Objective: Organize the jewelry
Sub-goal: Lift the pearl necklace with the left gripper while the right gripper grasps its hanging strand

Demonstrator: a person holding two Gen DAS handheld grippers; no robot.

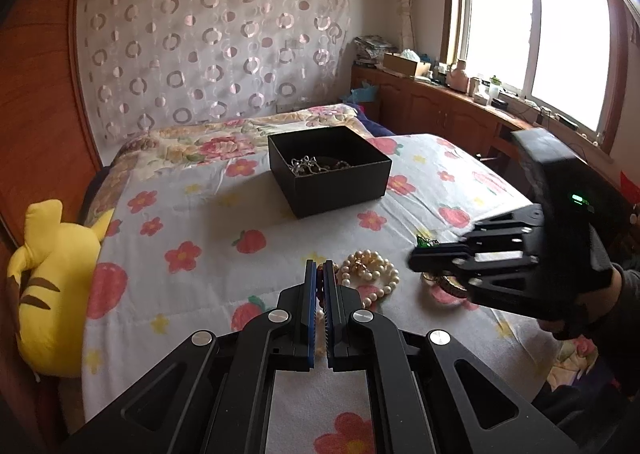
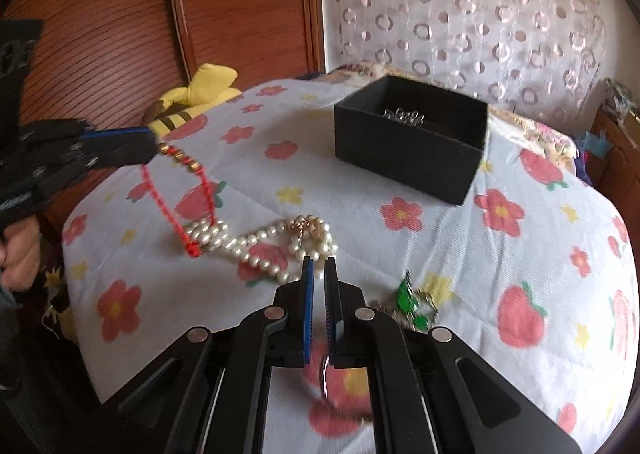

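Red cord (image 2: 176, 190), beaded: one; light, limp, tangle-prone; clenched at bead end in left tool (image 2: 150, 148), tail draped on pearls (image 2: 272, 246).
Pearls: one strand, heaped on bed (image 2: 500, 254); slippery; best pinched mid-strand.
Green charm (image 2: 410, 300): one.
Box (image 2: 408, 158): one, chain inside.
Right tool (image 2: 319, 266): clenched; ring-like piece below, unclear.

You will find no readable text, label, brand or number anywhere in either view; the small green light on the right gripper (image 1: 436, 254) body glows too blurred to make out as a sign.
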